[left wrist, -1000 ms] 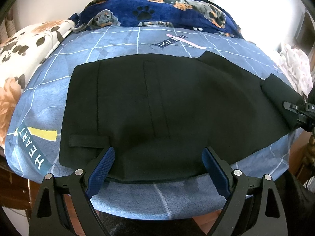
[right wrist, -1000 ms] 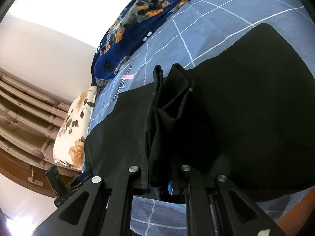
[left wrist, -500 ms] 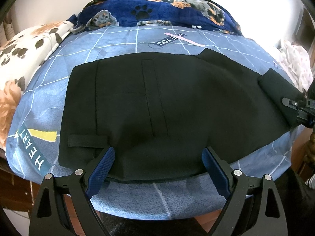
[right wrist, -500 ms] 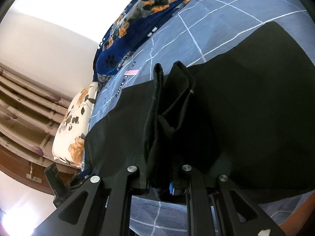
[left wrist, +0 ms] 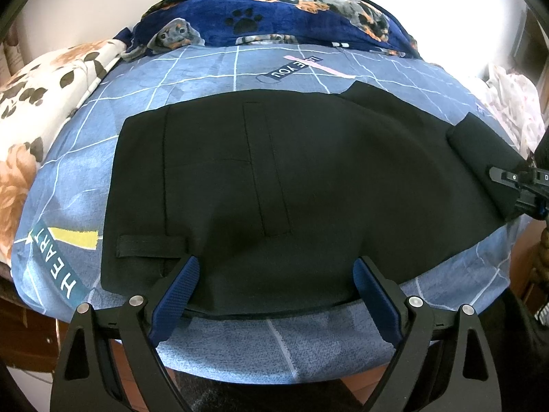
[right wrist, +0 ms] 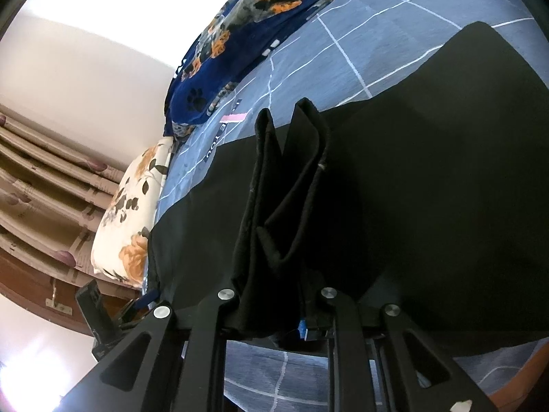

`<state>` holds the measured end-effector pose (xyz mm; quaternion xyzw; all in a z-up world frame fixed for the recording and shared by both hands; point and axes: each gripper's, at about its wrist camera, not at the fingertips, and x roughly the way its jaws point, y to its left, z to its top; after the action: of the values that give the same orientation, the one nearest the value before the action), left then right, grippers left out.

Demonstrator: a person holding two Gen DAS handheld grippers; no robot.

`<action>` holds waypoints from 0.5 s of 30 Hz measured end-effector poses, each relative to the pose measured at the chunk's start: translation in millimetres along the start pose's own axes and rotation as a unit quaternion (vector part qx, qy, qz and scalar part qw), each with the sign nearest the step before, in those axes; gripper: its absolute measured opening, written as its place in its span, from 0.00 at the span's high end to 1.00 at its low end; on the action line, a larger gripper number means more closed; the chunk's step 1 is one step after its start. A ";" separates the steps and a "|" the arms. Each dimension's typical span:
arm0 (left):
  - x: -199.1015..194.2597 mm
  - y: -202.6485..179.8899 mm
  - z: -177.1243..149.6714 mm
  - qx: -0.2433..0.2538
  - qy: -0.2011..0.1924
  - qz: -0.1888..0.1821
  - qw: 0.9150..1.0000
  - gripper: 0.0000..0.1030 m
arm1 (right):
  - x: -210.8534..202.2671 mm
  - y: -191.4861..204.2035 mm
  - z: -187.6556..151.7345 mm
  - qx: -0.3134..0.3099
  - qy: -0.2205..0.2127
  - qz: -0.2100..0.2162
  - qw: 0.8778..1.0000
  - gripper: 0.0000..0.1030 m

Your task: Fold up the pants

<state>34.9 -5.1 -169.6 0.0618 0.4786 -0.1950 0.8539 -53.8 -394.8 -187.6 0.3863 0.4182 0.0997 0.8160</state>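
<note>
Black pants (left wrist: 274, 185) lie flat across a blue grid-patterned bed sheet (left wrist: 212, 68), waistband to the left. My left gripper (left wrist: 274, 274) is open, its blue-padded fingers spread over the pants' near edge, touching nothing. My right gripper (right wrist: 274, 305) is shut on the bunched leg end of the pants (right wrist: 284, 206), which stands up between its fingers. In the left wrist view that held leg end (left wrist: 480, 158) and the right gripper (left wrist: 518, 182) appear at the far right of the bed.
A navy dog-print blanket (left wrist: 281, 13) lies along the far side of the bed. A floral pillow (left wrist: 41, 96) is at the left. A pale garment (left wrist: 514, 99) sits at the far right. Curtains (right wrist: 41, 185) hang beyond the pillow.
The right gripper has moved a little further along with the held leg end. The left gripper has stayed open over the near edge.
</note>
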 end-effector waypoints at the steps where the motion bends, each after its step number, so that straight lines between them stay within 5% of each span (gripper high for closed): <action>1: -0.1 0.4 -0.1 0.000 0.000 0.000 1.000 0.11 | 0.5 0.6 -0.6 -0.001 0.001 0.000 1.000 0.82; 7: -0.3 0.5 0.3 0.001 0.000 0.001 1.000 0.11 | 7.7 6.6 -3.2 -0.008 0.011 0.005 1.000 0.80; 15: 0.1 -1.6 0.3 0.004 0.001 0.002 1.000 0.11 | 8.4 15.3 -4.4 -0.008 0.019 0.042 0.999 0.49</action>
<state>34.5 -6.7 -169.4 0.0659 0.4785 -0.1953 0.8536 -49.4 -377.9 -183.3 0.3953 0.4163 0.1448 0.8059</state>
